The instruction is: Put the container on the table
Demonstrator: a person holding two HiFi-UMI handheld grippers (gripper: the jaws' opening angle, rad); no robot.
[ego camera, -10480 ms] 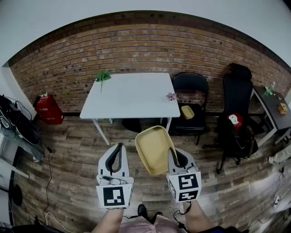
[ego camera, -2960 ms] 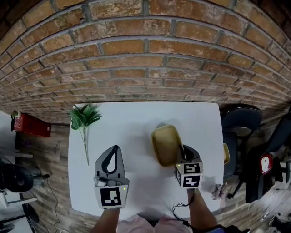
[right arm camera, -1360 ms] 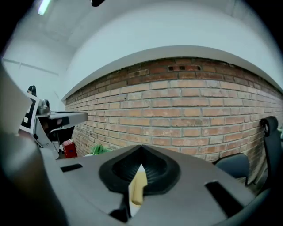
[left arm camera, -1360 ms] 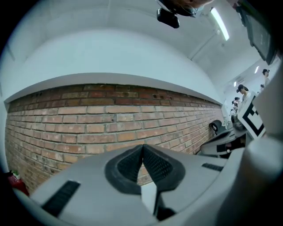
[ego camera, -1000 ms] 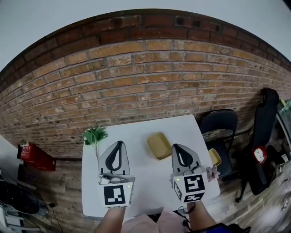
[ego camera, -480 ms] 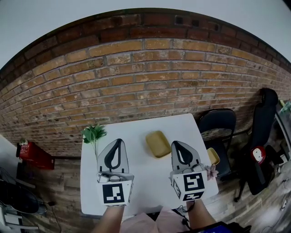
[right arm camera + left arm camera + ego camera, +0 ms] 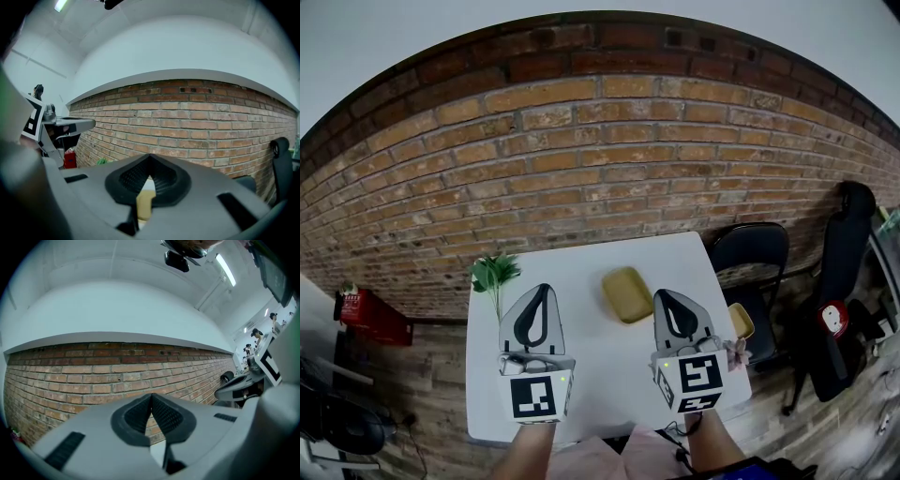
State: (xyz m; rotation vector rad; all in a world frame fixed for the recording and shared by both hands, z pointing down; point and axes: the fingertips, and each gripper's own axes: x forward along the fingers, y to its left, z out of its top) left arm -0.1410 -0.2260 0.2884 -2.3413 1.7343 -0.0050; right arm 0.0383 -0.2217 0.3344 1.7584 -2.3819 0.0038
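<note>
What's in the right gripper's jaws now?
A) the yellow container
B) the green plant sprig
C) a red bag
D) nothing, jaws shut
D: the right gripper has its jaws together with nothing between them, and the yellow container lies on the white table ahead, clear of it.

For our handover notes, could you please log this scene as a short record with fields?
yellow container: lying flat on the white table, apart from both tongs
left tongs: shut, nothing between them
right tongs: shut, nothing held, just right of the container in the head view
also on table: green sprig near the far left corner
beside table: black chair with a second yellow dish on its seat
task status: container appears placed
</note>
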